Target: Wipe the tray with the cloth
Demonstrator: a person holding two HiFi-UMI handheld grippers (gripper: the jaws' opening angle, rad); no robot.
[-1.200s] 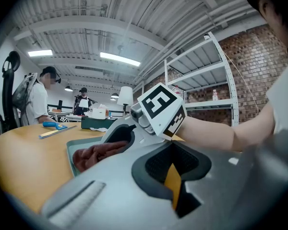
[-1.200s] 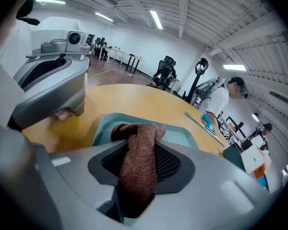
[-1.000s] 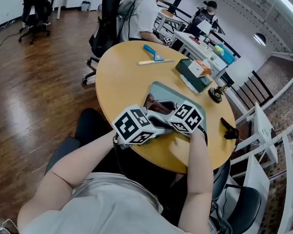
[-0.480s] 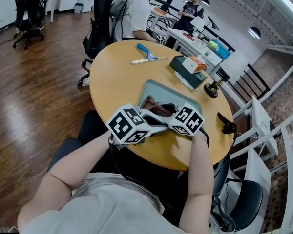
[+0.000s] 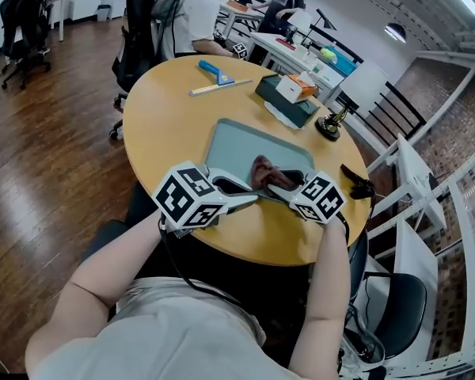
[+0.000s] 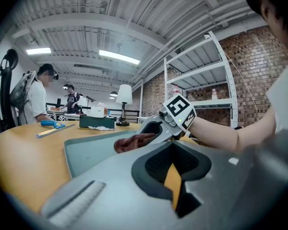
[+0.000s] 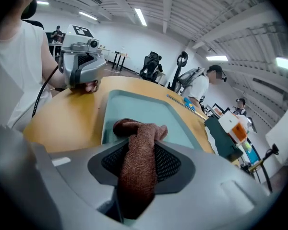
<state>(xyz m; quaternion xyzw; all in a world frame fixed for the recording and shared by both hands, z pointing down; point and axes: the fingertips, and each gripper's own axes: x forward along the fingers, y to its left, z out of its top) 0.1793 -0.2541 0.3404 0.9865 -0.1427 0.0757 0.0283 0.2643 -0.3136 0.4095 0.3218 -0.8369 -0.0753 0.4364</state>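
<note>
The right gripper [image 5: 275, 185], clamped on the cloth [image 5: 265, 171], holds it at the tray's [image 5: 237, 145] near-right corner, with bare tray lying far-left, while the left gripper [image 5: 252, 195] rests closed and empty at its near edge.

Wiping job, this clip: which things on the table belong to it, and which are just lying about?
In the job:
tray
cloth
right tongs, clamped on the cloth
left tongs, by the tray's near edge

Lying about:
blue scraper
long strip beside it
dark box with a small box on top
black clip at the table edge
</note>
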